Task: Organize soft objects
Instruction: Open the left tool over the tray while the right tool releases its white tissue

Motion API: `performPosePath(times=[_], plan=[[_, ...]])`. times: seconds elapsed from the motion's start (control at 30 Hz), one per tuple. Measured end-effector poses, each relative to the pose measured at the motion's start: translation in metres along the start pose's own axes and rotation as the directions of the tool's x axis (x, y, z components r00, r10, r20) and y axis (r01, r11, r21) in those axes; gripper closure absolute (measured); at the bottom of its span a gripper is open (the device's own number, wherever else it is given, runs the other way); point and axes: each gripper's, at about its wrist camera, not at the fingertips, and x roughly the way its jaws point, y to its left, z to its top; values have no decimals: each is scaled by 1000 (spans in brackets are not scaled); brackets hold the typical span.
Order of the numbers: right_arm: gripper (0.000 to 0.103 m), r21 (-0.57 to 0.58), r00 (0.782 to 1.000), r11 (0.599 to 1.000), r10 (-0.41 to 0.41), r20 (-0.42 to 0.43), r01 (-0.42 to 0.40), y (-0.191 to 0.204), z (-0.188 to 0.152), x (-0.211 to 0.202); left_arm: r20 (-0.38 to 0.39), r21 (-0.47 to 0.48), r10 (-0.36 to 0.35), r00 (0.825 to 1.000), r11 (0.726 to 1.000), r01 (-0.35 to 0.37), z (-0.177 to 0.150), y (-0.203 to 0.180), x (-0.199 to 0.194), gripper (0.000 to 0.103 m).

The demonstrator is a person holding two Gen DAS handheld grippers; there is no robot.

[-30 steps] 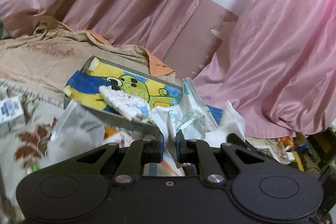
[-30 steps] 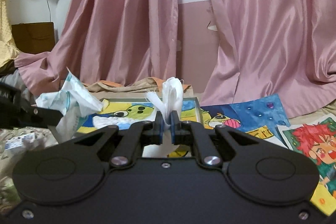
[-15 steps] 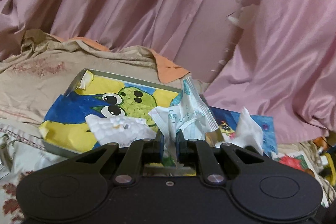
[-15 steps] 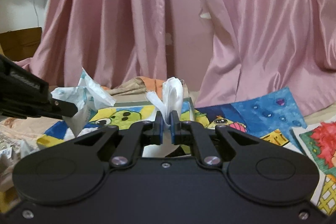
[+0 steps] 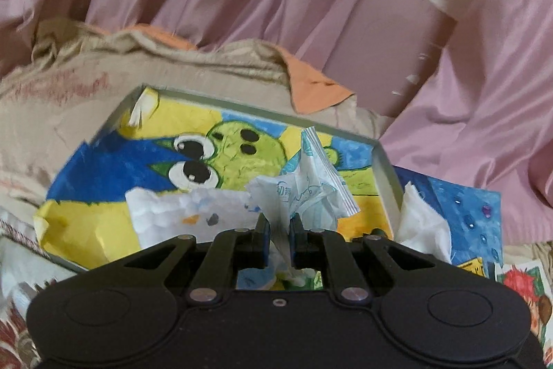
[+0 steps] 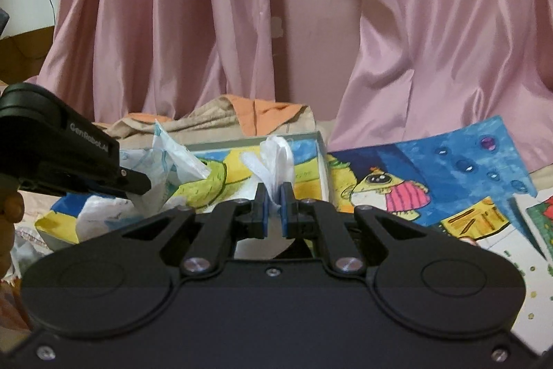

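Both hands are mid-carry, bringing soft items to the tray, a shallow grey box lined with a green-creature drawing, which sits on the bed among loose paintings.

On the left, the left gripper has its fingers pinched on a crumpled wrapper, white plastic with pale blue print, which hangs over the near part of the tray. A white padded piece already lies in the tray, just left of the wrapper.

On the right, the right gripper has its fingers pressed tight on a tissue, a folded white wad that stands up out of them at the tray's right edge.

Judging by this, the step in hand is delivery. Next, each gripper should come lower over bare tray floor, then spread its fingers so the wrapper and tissue drop inside the rim, not on the blue painting beside it
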Motion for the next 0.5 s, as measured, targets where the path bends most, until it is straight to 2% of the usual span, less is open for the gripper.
performPosePath(times=[0.1,0.3,0.5], plan=[[98,-4,1000,1000,-1,-27,1,3,-4,9,-28,-33,7,1000,999,-8,-1,4,9,92],[95,6,998,1000,-17,-52,17,-5,-9,22,-60,-36,9,998,999,-11,-2,4,12,90],[78,3,998,999,-33,-48,33,-9,-6,19,-91,-29,7,996,1000,-9,1,6,8,80]])
